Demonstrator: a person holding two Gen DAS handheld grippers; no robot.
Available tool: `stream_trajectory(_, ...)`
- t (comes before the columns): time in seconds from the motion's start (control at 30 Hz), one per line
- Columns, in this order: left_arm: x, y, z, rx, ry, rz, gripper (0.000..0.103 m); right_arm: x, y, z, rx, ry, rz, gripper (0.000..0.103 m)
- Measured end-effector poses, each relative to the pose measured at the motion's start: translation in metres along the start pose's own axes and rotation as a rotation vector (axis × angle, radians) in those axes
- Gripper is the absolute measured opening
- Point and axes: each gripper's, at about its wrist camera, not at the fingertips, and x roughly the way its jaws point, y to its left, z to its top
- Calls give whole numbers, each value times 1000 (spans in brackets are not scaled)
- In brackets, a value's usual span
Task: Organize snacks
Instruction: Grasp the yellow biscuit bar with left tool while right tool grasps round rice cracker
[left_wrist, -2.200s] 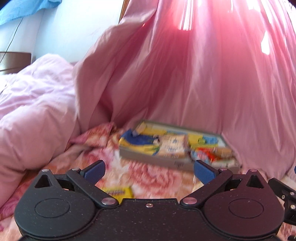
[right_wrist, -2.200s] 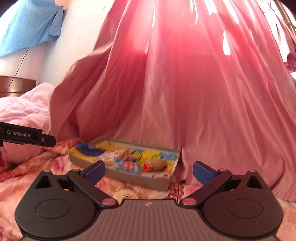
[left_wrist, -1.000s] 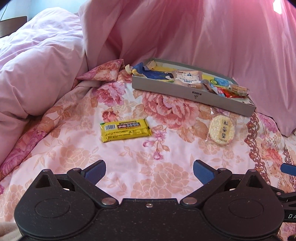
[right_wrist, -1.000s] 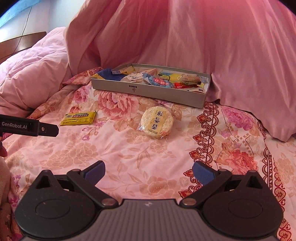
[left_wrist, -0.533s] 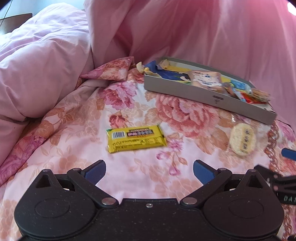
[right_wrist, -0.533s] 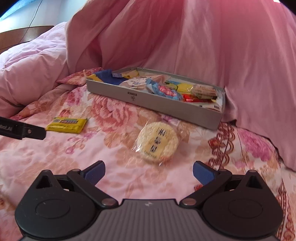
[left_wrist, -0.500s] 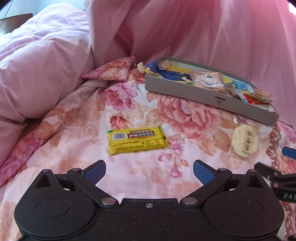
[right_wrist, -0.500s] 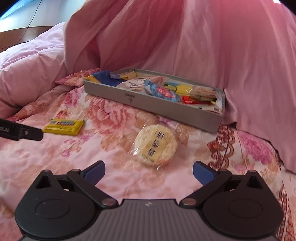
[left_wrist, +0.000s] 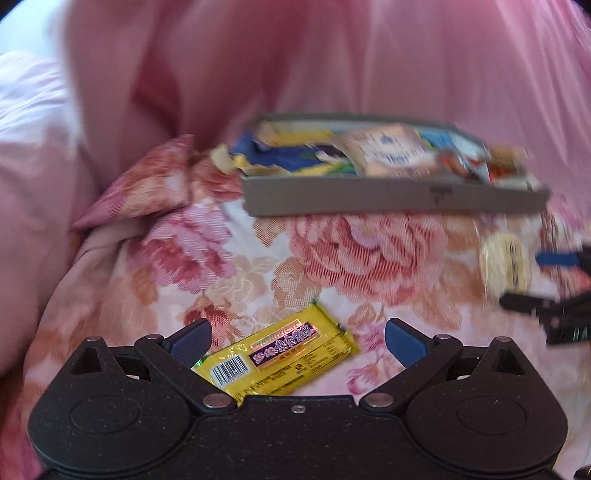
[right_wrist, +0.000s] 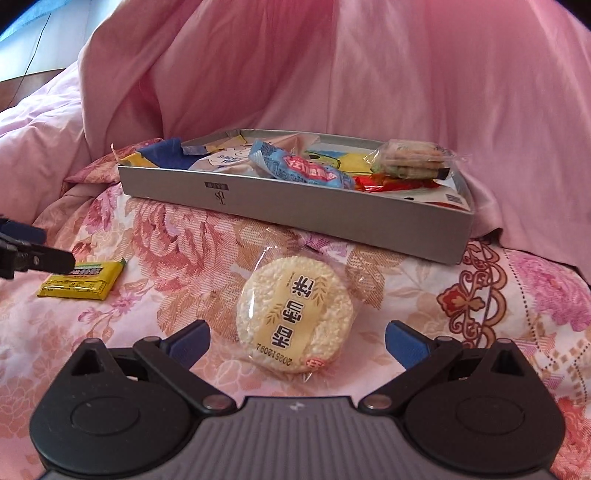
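Between parted jaws, yellow bar (left_wrist: 275, 356), rice cracker (right_wrist: 294, 314)

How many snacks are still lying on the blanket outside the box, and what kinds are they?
Yellow wrapped bar: 1
Round rice cracker in clear wrap: 1
Total outside the grey box: 2

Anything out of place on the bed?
Two snacks lie outside the grey cardboard tray: a yellow foil bar and a round clear-wrapped rice cracker, loose on the floral bedspread.
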Motion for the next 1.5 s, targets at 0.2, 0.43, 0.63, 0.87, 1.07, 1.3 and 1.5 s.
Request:
stream_trajectory(0.2,21,6,-1,159,76,-46,100,11,5,5,-11,21,8,103)
stream_trajectory(0.43,47,9,0,176,228,-111,96,26,8,7,-13,46,17,103)
stream_trajectory(0.63,46,10,-2,56,273,-155,94,28,7,9,-5,40,37,94)
stream_trajectory(0.87,31,-23,-5,7,305,-111,86,25,8,12,-15,72,95,82)
stream_trajectory(1.07,26,-47,-6,-118,296,-43,85,23,13,11,-45,166,181,79)
stream_trajectory(1.3,25,-60,-7,-132,291,25,84,3,20,7,-142,210,210,82)
stream_trajectory(1.5,34,-44,-3,-129,297,76,84,0,33,1,-237,176,182,95)
